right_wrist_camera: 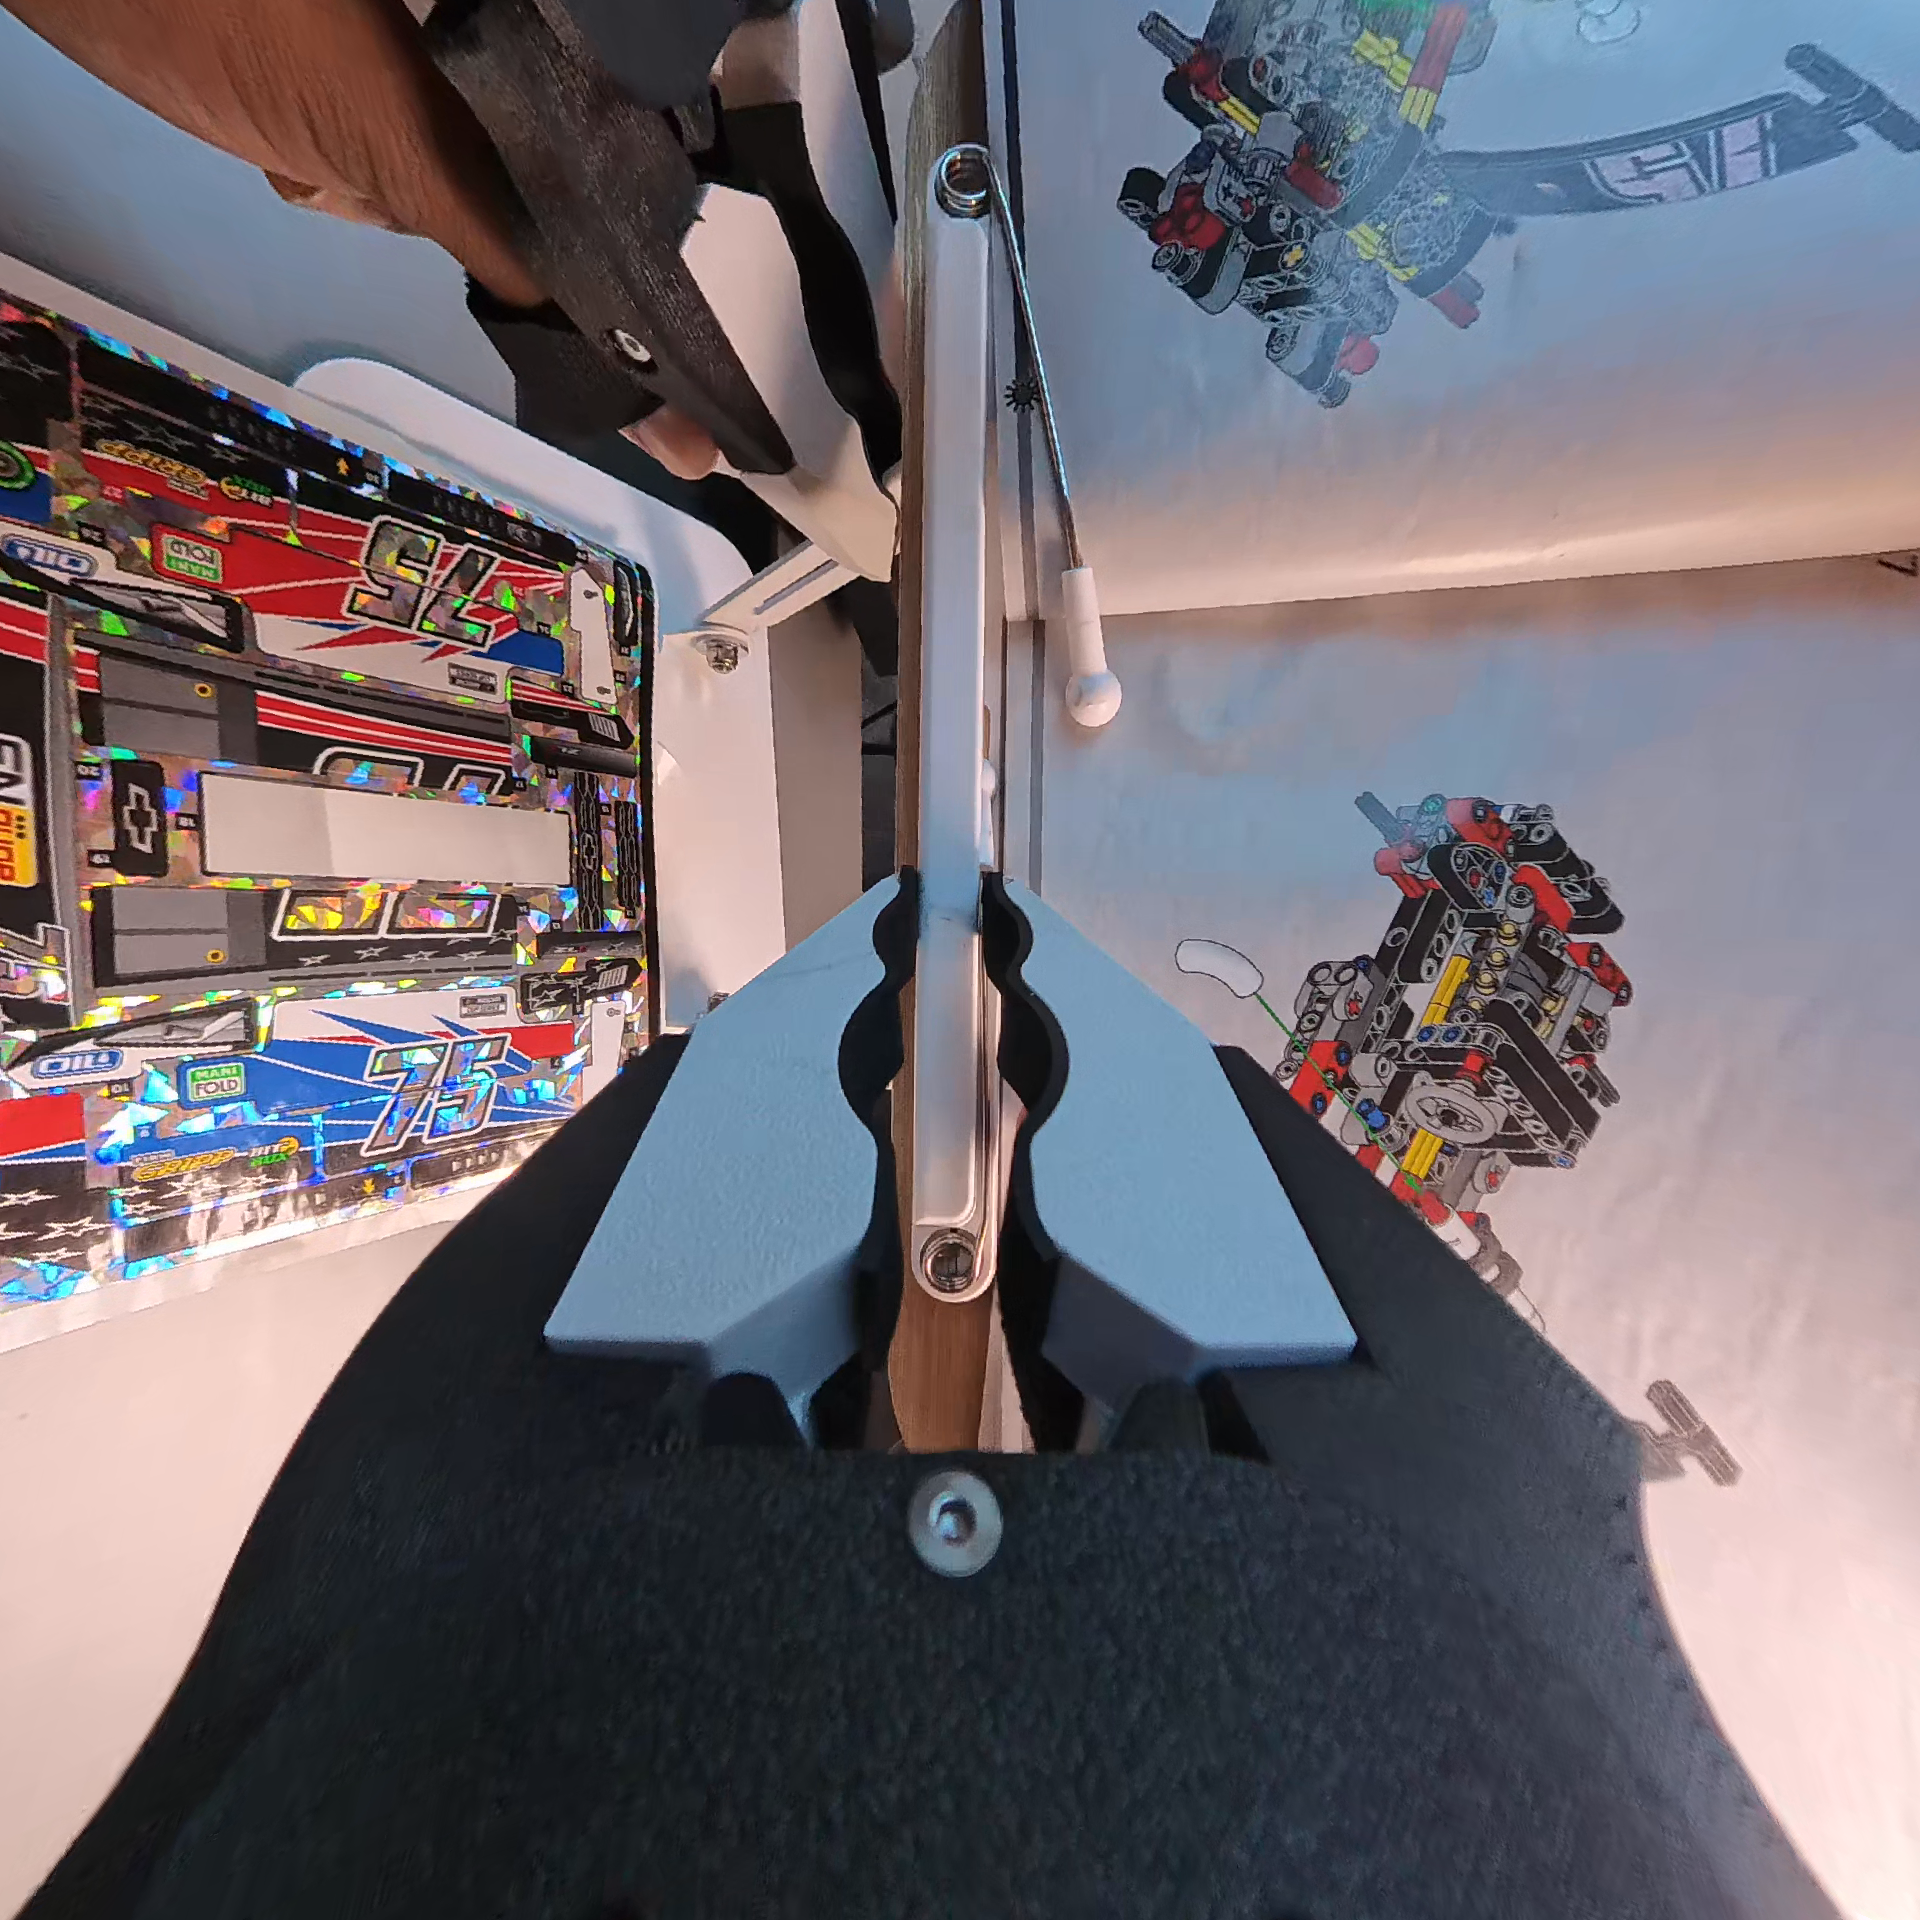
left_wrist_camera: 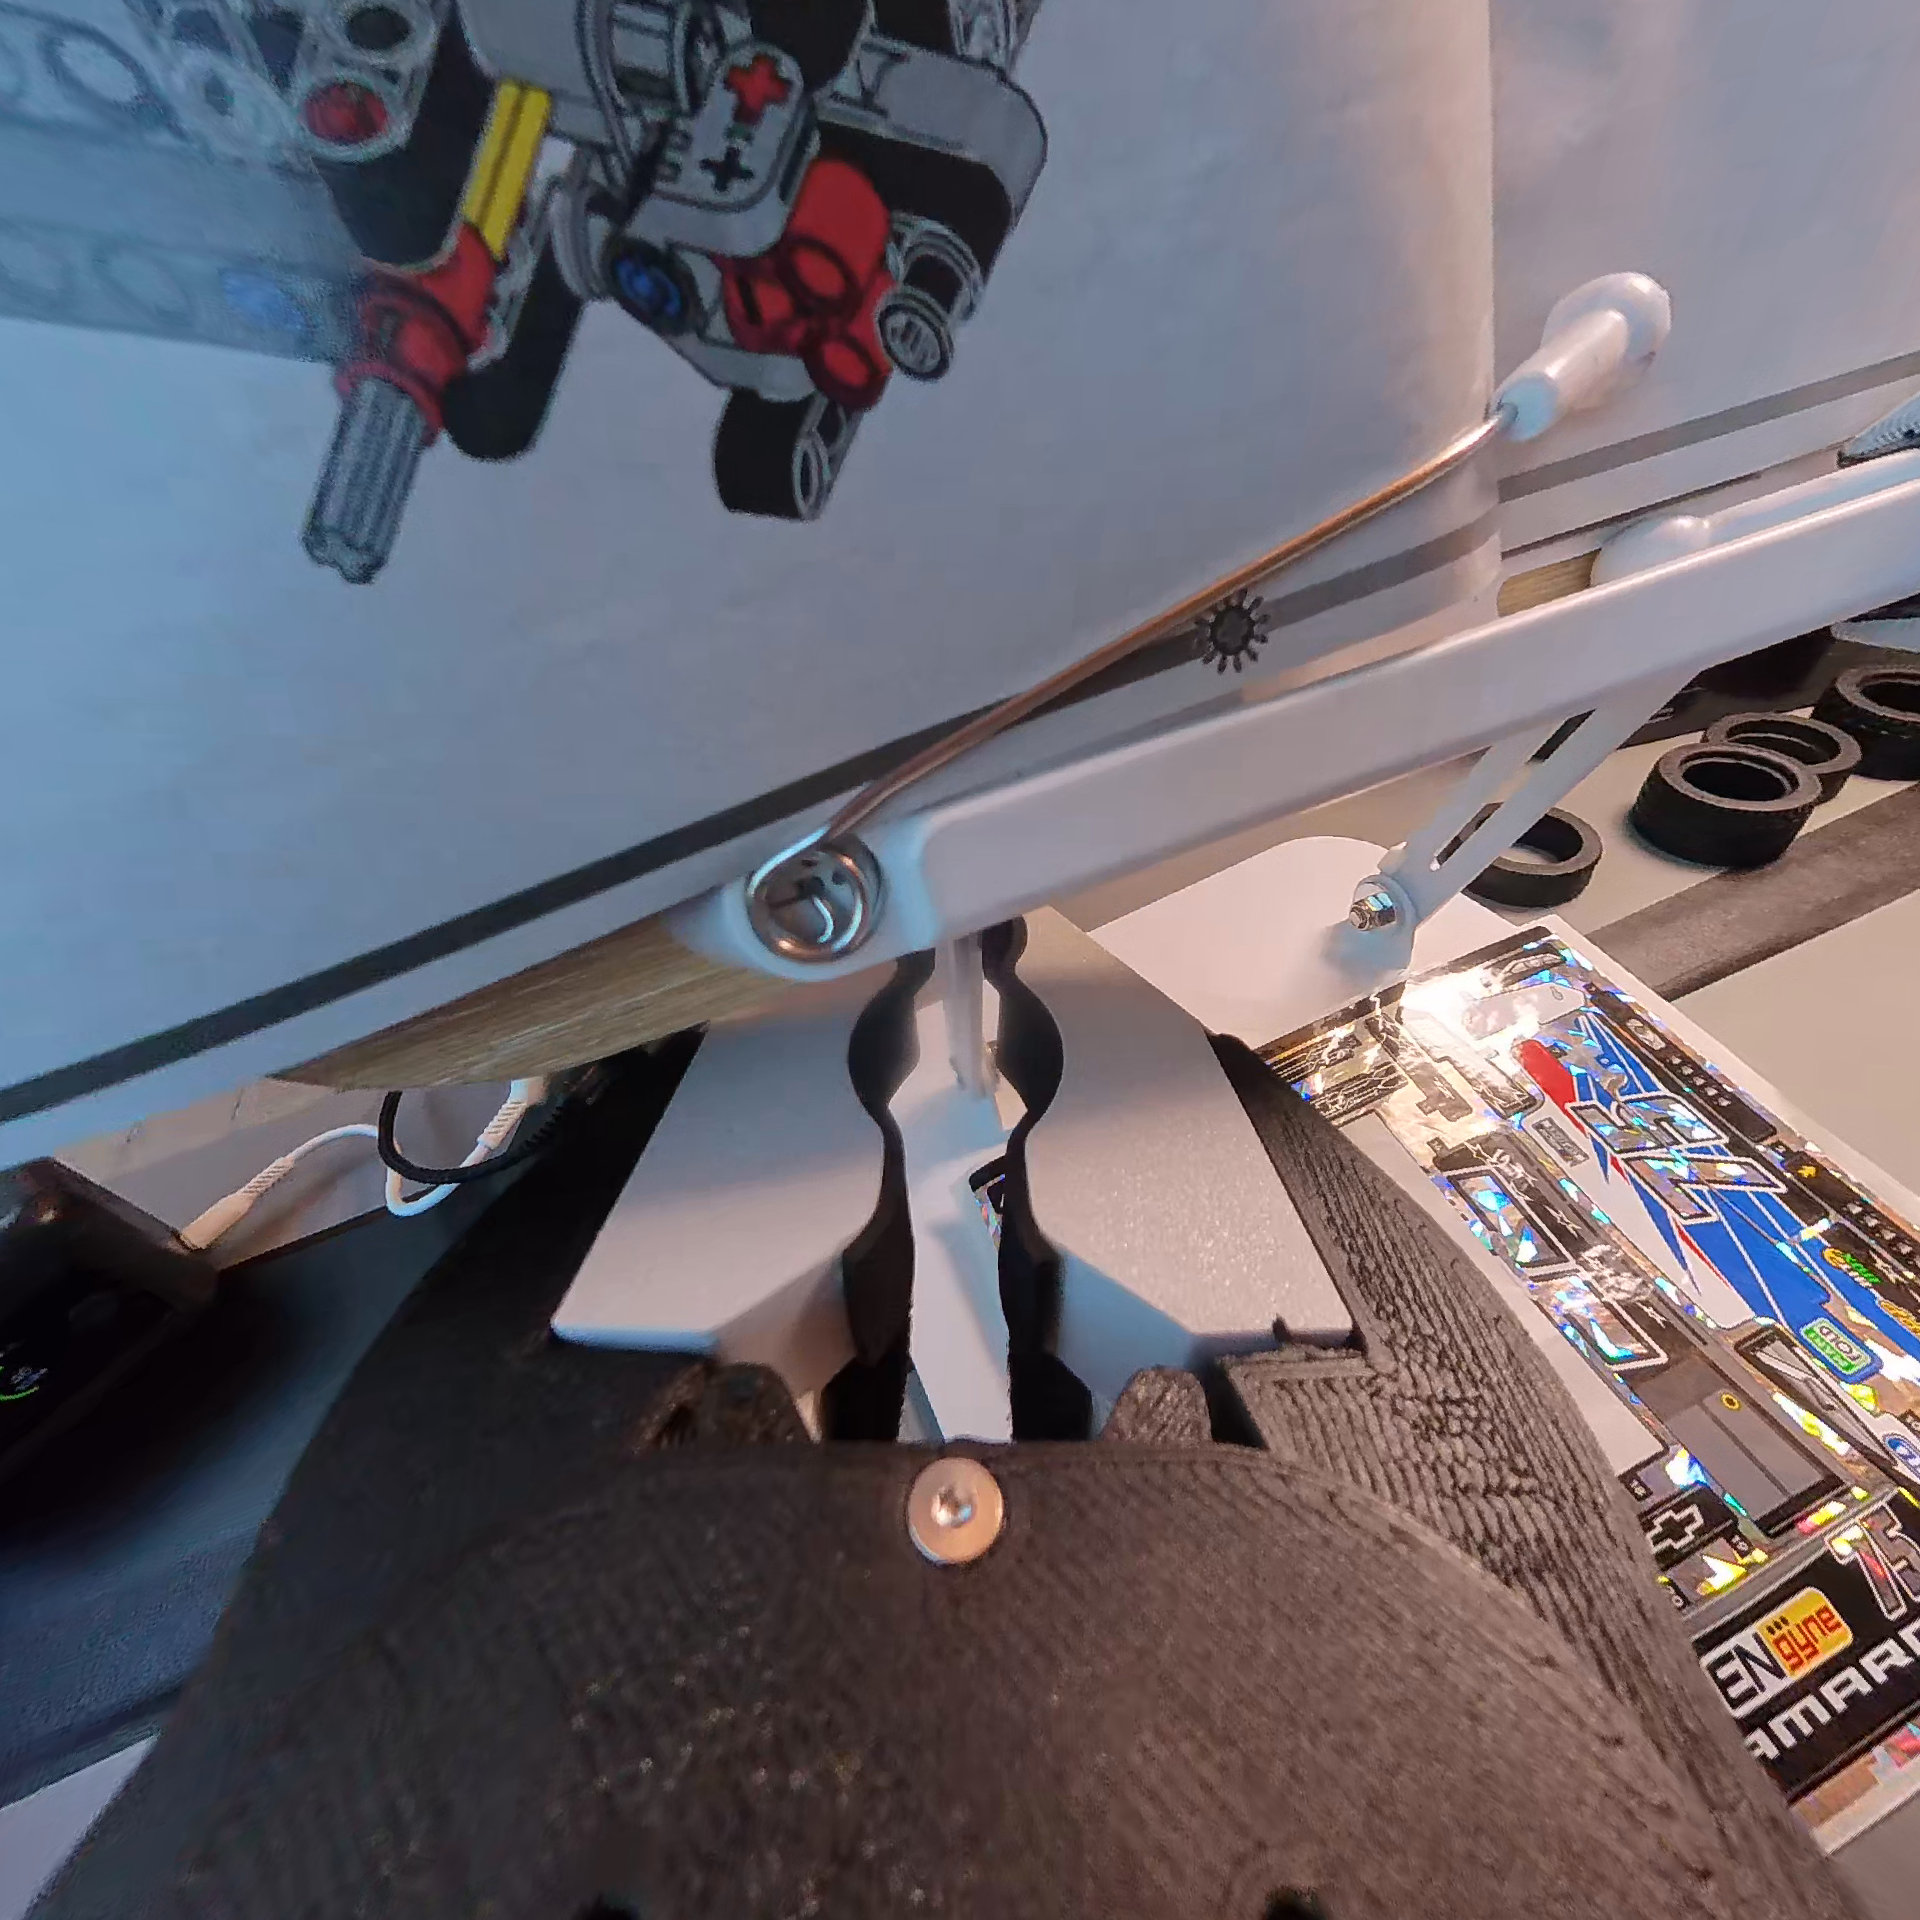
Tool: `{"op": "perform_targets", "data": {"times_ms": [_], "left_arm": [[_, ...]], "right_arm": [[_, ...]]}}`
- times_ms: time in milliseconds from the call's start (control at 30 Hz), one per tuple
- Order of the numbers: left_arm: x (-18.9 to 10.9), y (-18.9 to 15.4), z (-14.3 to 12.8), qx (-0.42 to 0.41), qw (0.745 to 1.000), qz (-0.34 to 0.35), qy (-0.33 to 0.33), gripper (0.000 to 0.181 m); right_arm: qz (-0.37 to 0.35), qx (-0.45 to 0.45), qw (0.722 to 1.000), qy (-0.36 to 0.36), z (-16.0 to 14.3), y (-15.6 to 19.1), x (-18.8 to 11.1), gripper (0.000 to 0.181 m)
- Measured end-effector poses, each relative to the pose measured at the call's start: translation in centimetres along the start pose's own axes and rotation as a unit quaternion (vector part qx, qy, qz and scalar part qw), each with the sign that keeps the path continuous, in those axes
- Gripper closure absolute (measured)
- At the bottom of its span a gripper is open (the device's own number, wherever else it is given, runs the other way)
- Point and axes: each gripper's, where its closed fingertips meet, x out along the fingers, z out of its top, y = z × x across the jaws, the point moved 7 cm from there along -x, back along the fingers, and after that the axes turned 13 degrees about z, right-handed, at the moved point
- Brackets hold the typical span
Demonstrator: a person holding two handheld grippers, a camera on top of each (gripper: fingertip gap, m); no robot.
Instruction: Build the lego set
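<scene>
Right gripper (right_wrist_camera: 948,914) pinching white stand bar (right_wrist_camera: 951,623); left gripper (left_wrist_camera: 961,997) pinching thin white strut (left_wrist_camera: 964,1023). Printed holographic sticker sheet (right_wrist_camera: 312,779) beside manual (right_wrist_camera: 1455,727).

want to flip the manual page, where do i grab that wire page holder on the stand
Take the white knob at its free end, coming from in front of the page. The wire is thin and lies flat on the paper, hinged at the spring coil on the stand, so the knob probably lifts easiest.
</scene>
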Motion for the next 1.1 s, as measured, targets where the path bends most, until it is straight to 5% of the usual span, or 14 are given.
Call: {"op": "perform_targets", "data": {"times_ms": [567,767,900,1100], "left_arm": [[-1.3,0.0,0.0,0.02,0.999,-0.018,0.017,0.175],[-5.1,1.1,-0.4,-0.022,0.999,-0.04,0.022,0.16],[-9.5,1.7,1.4,-0.074,0.995,-0.048,-0.042,0.16],[-13.0,1.1,9.5,-0.053,0.984,-0.071,-0.153,0.161]], "right_arm": [[-0.028,0.003,0.999,-0.015,-0.7,0.3,-0.2,0.171],[-0.026,0.091,0.992,-0.08,-0.6,0.9,-3.7,0.153],[-0.065,0.238,0.96,-0.13,-3.5,0.1,-6.8,0.142],[-0.138,0.443,0.873,-0.152,-9.3,-2.6,-9.2,0.116]]}}
